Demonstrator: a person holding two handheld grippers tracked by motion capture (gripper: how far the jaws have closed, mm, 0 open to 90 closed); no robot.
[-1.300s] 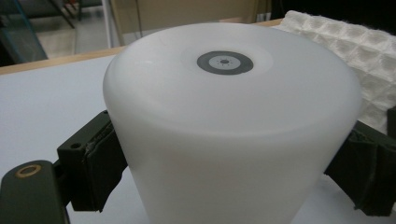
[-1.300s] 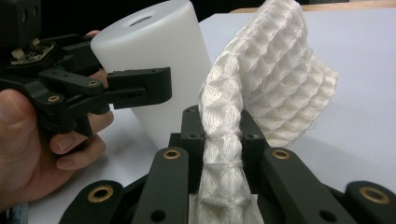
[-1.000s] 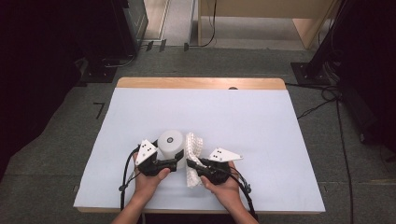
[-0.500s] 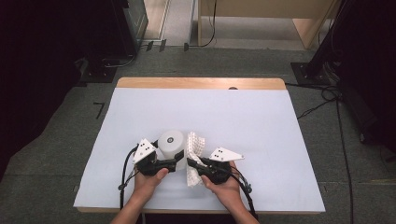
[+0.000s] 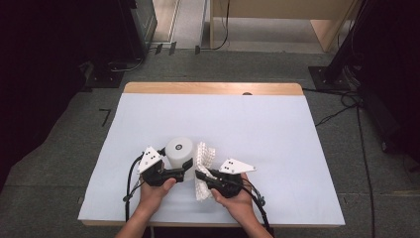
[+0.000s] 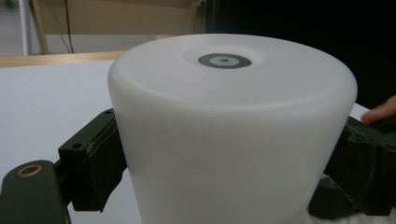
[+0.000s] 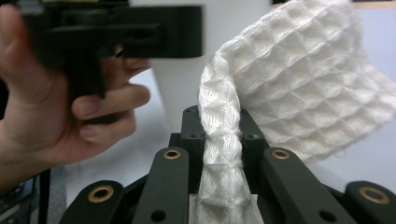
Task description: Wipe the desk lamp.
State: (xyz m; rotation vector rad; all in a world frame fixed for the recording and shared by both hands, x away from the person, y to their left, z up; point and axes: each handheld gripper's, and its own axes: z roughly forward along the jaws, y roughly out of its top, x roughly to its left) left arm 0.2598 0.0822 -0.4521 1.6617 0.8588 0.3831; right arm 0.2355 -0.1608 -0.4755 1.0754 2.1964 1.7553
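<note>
A white, bottom-up cup [image 5: 179, 151] [image 6: 233, 135] stands on the table's near middle. My left gripper [image 5: 186, 167] [image 6: 224, 177] is shut on it, one pad on each side of its wall. Just right of the cup hangs a white waffle-weave cloth [image 5: 203, 168] [image 7: 289, 93]. My right gripper [image 5: 200, 175] [image 7: 220, 135] is shut on the cloth, which is bunched between its jaws and fans out above them. In the right gripper view the white cup [image 7: 187, 88] rises behind the cloth, with the left hand and its gripper at the left.
A pale blue sheet [image 5: 257, 129] covers the table, with a wooden strip [image 5: 213, 88] bare at its far edge. Dark equipment stands and cables sit on the floor around the table.
</note>
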